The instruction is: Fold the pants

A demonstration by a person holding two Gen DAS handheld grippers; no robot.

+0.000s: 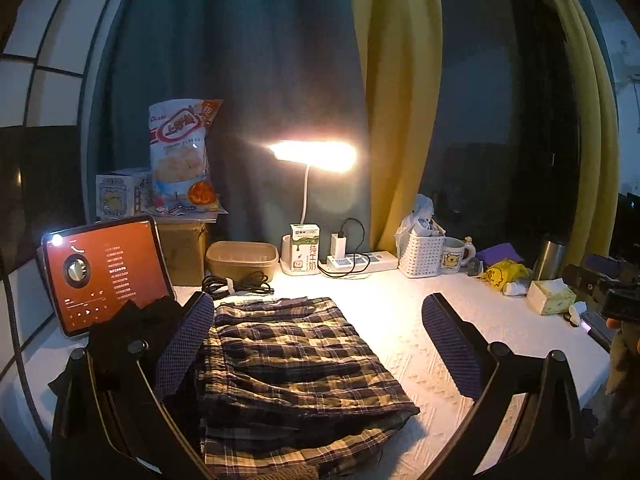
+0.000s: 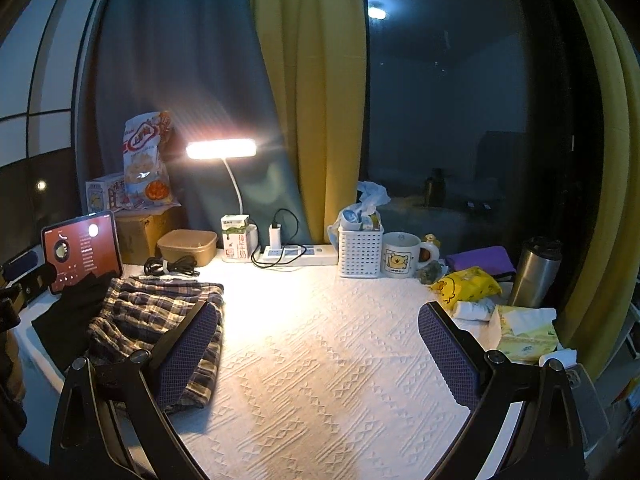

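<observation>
I see the plaid pants (image 1: pixel 296 364) lying folded into a thick rectangle on the white textured counter (image 2: pixel 320 360), in front of the lit desk lamp (image 1: pixel 314 154) and towards the tablet (image 1: pixel 102 274) side of it. A black garment (image 1: pixel 132 332) lies bunched between the tablet and the pants, touching the plaid edge.

My left gripper (image 1: pixel 320 344) is spread wide above the near part of the pants, one finger over the edge by the black garment, the other over bare counter; nothing is pinched. My right gripper (image 2: pixel 320 344) is likewise spread as wide as it goes, hanging over empty counter on the lamp's far side from the tablet, its one finger just overlapping the pants' corner in view, gripping nothing.

Behind the pants, near the lamp's base, I see a milk carton (image 1: pixel 306 250), a power strip (image 1: pixel 362 262) and a coiled black cable (image 1: pixel 236 284).
</observation>
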